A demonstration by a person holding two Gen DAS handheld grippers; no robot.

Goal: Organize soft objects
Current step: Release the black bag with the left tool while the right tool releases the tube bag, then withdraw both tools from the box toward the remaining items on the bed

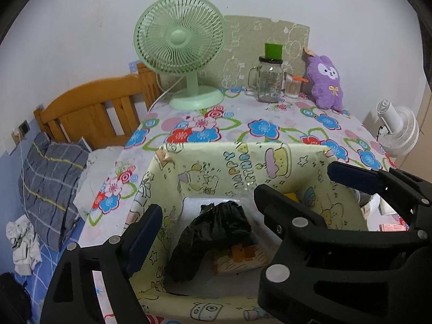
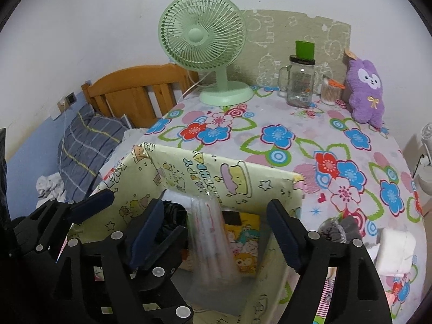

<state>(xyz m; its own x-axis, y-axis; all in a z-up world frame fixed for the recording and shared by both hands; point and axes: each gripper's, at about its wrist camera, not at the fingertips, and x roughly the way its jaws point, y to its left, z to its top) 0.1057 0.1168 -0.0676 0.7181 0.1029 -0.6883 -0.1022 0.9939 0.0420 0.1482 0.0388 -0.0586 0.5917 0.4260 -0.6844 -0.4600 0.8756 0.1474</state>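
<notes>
While the left tongs (image 1: 208,224) hang spread over the box (image 1: 172,189) on the bench (image 1: 270,113), a black bag (image 1: 213,232) lies inside, untouched. From the right wrist, the right tongs (image 2: 216,229) gape too, a blurred clear packet (image 2: 210,243) standing between them, free of both pads, over the box.

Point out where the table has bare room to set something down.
The widest bare stretch of the flowered tablecloth lies between the yellow box and the green fan. The cloth right of the box is also free. The back right corner is crowded: glass jar, cotton swab pot, purple plush.
</notes>
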